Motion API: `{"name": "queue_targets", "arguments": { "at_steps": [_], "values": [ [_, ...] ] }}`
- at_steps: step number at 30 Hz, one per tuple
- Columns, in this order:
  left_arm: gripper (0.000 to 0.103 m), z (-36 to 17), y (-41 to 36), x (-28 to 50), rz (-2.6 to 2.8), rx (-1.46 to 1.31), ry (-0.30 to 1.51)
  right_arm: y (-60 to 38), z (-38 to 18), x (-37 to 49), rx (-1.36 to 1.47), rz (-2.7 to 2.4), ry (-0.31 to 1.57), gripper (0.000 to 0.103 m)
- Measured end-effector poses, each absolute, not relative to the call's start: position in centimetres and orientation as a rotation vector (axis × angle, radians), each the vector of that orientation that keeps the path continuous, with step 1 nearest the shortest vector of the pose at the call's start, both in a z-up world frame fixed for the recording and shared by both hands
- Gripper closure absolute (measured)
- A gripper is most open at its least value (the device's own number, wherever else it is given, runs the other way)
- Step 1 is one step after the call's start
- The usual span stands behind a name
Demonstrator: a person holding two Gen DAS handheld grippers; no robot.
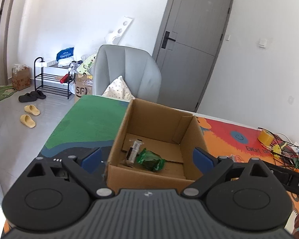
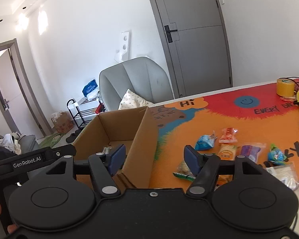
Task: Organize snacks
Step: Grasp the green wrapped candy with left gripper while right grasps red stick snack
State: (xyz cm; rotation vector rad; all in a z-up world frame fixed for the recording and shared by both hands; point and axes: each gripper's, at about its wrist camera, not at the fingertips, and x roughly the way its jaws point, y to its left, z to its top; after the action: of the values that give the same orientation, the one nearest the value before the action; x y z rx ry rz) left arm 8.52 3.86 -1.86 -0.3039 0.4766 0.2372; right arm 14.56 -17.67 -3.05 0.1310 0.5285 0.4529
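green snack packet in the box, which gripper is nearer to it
Left. The left gripper hangs open at the cardboard box holding the green packet; the right gripper straddles the box's right wall, partly over the mat.

An open cardboard box (image 1: 149, 139) stands upright on the bench, flaps up. On its floor lie a green snack packet (image 1: 150, 160) and, touching it at nine o'clock, a clear packet (image 1: 134, 149). Loose wrapped snacks (image 2: 229, 149) lie scattered on the bench at the box's three o'clock, well apart from it.
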Motion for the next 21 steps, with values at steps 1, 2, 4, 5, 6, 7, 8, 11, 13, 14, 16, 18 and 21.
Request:
{"name": "queue_targets", "arguments": {
  "at_steps": [1, 2, 4, 5, 6, 7, 8, 11, 13, 14, 16, 18, 21],
  "values": [
    [0.006, -1.9, 3.4, 8.5, 0.219, -0.298, 0.474, -18.2, -2.9, 14.4, 0.130, 0.440, 0.529, 0.036],
    [0.006, -1.9, 2.8, 8.5, 0.207, -0.289, 0.476, -18.9, -2.9, 14.4, 0.130, 0.423, 0.531, 0.036],
    [0.006, -1.9, 1.7, 8.5, 0.188, -0.270, 0.487, -20.0, -3.0, 14.1, 0.133, 0.405, 0.535, 0.035],
    [0.006, -1.8, 1.2, 8.5, 0.180, -0.266, 0.491, -20.4, -3.0, 13.9, 0.137, 0.395, 0.537, 0.034],
    [0.006, -1.8, 0.6, 8.4, 0.172, -0.265, 0.494, -21.1, -3.1, 13.7, 0.140, 0.385, 0.539, 0.034],
    [0.006, -1.7, 0.2, 8.3, 0.161, -0.263, 0.496, -21.7, -3.2, 13.5, 0.144, 0.380, 0.539, 0.033],
    [0.006, -1.7, -0.4, 8.2, 0.145, -0.257, 0.498, -22.2, -3.2, 13.3, 0.145, 0.375, 0.539, 0.033],
    [0.006, -1.8, -2.3, 7.9, 0.102, -0.227, 0.514, -23.8, -3.2, 12.6, 0.151, 0.352, 0.538, 0.033],
    [0.006, -2.1, -3.4, 7.8, 0.081, -0.213, 0.527, -24.7, -3.2, 12.1, 0.152, 0.338, 0.538, 0.033],
    [0.006, -2.2, -3.8, 7.7, 0.071, -0.208, 0.529, -25.2, -3.3, 11.9, 0.149, 0.333, 0.537, 0.033],
    [0.006, -2.5, -4.7, 7.7, 0.052, -0.198, 0.536, -26.0, -3.5, 11.3, 0.144, 0.320, 0.540, 0.033],
    [0.006, -2.9, -5.4, 7.6, 0.041, -0.198, 0.546, -26.7, -3.9, 10.9, 0.146, 0.310, 0.549, 0.033],
    [0.006, -3.3, -6.3, 7.5, 0.014, -0.206, 0.560, -27.7, -4.7, 10.4, 0.151, 0.289, 0.567, 0.033]
  ]
}}
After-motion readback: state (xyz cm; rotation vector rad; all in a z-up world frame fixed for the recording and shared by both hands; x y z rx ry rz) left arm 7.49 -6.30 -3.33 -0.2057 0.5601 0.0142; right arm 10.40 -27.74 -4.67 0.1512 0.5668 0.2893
